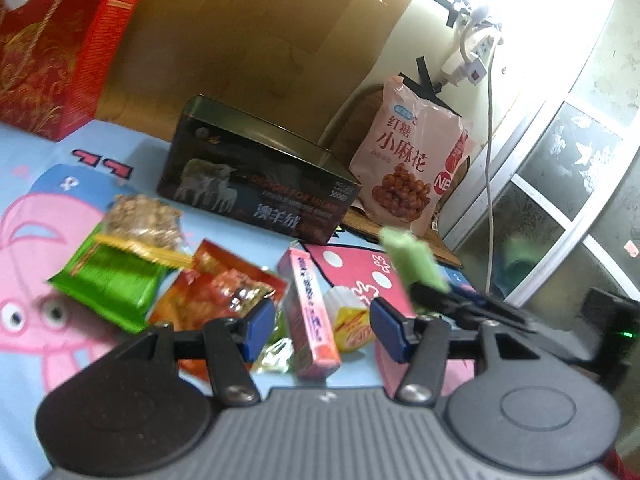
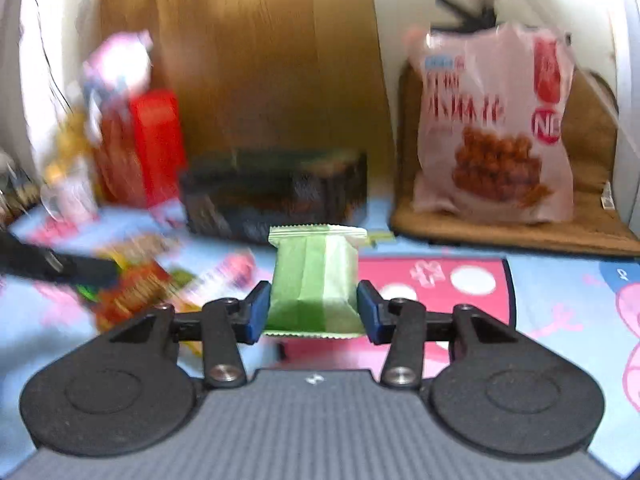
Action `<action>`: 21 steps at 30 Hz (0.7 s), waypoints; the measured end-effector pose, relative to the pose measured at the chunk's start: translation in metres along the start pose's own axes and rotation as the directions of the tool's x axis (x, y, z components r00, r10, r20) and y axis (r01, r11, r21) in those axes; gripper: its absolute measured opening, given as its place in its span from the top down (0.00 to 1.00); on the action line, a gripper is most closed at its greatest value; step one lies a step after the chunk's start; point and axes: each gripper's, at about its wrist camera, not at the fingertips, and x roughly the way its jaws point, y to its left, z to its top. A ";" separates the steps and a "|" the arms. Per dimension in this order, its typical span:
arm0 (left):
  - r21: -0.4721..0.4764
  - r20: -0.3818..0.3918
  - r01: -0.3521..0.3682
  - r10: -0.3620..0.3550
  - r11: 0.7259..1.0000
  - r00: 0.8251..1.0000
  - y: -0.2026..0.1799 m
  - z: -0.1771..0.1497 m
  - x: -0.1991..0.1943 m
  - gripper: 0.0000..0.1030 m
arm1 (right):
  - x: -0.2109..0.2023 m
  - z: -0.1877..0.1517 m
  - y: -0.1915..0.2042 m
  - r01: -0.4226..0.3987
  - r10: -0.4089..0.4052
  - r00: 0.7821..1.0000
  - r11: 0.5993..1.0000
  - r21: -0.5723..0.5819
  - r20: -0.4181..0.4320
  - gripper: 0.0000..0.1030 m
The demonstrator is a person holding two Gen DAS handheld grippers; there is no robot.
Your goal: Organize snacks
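Observation:
My right gripper (image 2: 313,312) is shut on a pale green snack packet (image 2: 316,280), its blue pads pressing both sides. The left wrist view shows that same packet (image 1: 412,264) held above the cloth by the right gripper (image 1: 426,294). My left gripper (image 1: 324,326) hovers open over a pile of snacks. Under its gap lie a slim pink box (image 1: 310,312) and a yellow-white candy (image 1: 350,320), neither touched by the pads. Beside them are an orange-red packet (image 1: 216,288), a shiny green packet (image 1: 108,284) and a clear nut-bar packet (image 1: 144,216).
A dark tin box (image 1: 260,184) stands behind the pile, a tall red box (image 1: 60,48) at far left. A pink bag of fried twists (image 2: 492,120) leans on a brown cushion (image 2: 512,236). A power strip with a cable (image 1: 476,52) hangs on the wall. A cartoon cloth (image 2: 560,280) covers the surface.

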 end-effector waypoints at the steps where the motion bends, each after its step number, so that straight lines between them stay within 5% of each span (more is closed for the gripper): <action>1: -0.005 0.009 0.003 -0.003 1.000 1.000 0.002 -0.002 -0.006 0.47 | -0.009 0.001 0.005 -0.037 0.038 0.999 0.999 -0.016 0.028 0.52; 3: -0.013 0.032 0.010 -0.009 1.000 0.999 0.005 -0.005 -0.016 0.47 | -0.020 0.000 0.021 -0.129 0.134 0.990 0.987 -0.100 0.045 0.52; 6: -0.024 0.059 0.016 -0.015 1.000 0.998 0.011 -0.007 -0.029 0.46 | -0.018 -0.010 0.054 -0.270 0.265 0.963 0.926 -0.265 -0.056 0.52; 11: -0.023 0.053 -0.001 0.002 1.000 0.999 0.018 -0.010 -0.038 0.46 | -0.004 -0.034 0.095 -0.393 0.349 0.919 0.801 -0.451 -0.181 0.52; 15: -0.035 0.037 -0.008 0.009 0.999 0.999 0.025 -0.014 -0.038 0.46 | -0.001 -0.039 0.103 -0.269 0.251 0.962 0.799 -0.537 -0.109 0.26; 21: -0.045 0.017 0.013 -0.012 0.999 1.000 0.029 -0.016 -0.033 0.46 | -0.009 -0.035 0.082 -0.168 0.151 0.986 0.867 -0.468 -0.075 0.28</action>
